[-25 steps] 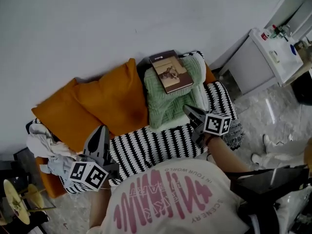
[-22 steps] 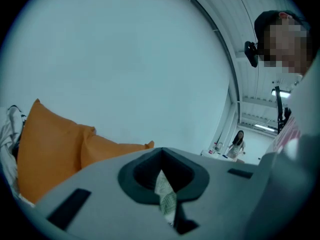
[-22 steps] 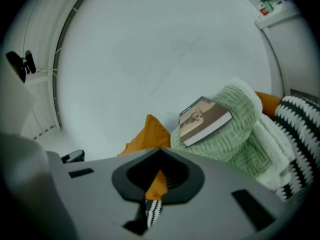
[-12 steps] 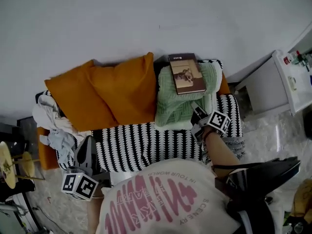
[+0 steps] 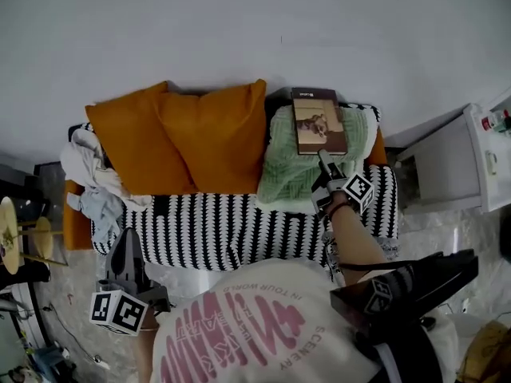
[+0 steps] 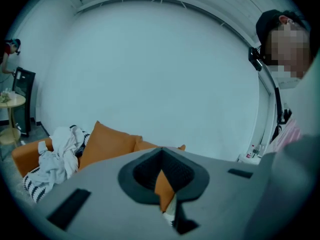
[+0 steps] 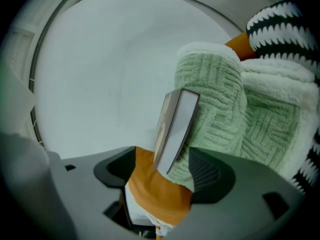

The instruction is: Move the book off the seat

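- Book point(image 5: 319, 122), brown-covered and rectangular, lies on folded green knitted blanket point(image 5: 289, 174).
- Right gripper point(image 5: 323, 159) jaws, just opened, straddle its edge without pressing.
- Left gripper point(image 5: 125, 246) clenched, empty.

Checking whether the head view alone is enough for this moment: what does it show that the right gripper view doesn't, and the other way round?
Only the head view: the left gripper, the pile of clothes and the white cabinet. Only the right gripper view: the right gripper close up; its jaws have just been opening and stand apart, with the near edge of the book between them, not gripped. Both: the book lying on the green blanket, and the striped cover.
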A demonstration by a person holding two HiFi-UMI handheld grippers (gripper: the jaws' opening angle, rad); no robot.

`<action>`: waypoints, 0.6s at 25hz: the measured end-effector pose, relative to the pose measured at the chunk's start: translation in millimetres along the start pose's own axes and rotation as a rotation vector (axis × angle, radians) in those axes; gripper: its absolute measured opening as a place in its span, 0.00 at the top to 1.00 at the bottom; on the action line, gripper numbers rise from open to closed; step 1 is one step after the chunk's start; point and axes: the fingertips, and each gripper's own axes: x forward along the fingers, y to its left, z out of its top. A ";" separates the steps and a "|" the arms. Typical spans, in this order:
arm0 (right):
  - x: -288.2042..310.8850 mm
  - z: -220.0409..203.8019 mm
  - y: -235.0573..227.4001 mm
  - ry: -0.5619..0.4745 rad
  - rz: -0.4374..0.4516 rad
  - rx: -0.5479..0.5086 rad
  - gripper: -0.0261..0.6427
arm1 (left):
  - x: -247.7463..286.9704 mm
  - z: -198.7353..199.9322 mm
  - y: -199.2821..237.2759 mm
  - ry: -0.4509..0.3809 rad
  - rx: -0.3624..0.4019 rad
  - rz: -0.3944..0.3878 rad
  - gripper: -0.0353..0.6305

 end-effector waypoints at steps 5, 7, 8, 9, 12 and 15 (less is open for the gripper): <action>10.0 5.2 -14.8 -0.039 -0.025 0.088 0.40 | -15.1 -4.6 1.2 -0.022 -0.015 0.059 0.93; 13.9 8.5 -20.1 -0.063 -0.034 0.127 0.40 | -19.8 -4.7 1.9 -0.028 -0.021 0.080 0.93; 15.9 11.1 -22.0 -0.076 -0.036 0.143 0.40 | -21.9 -4.9 1.5 -0.030 -0.020 0.089 0.93; 17.7 14.2 -23.1 -0.089 -0.036 0.153 0.40 | -23.9 -5.6 0.8 -0.029 -0.017 0.098 0.93; 22.7 23.5 -21.1 -0.118 -0.030 0.149 0.40 | -31.4 -7.7 0.2 -0.024 -0.007 0.129 0.93; 30.8 30.6 -18.5 -0.148 0.001 0.176 0.40 | -39.4 -8.0 2.9 -0.026 -0.008 0.159 0.93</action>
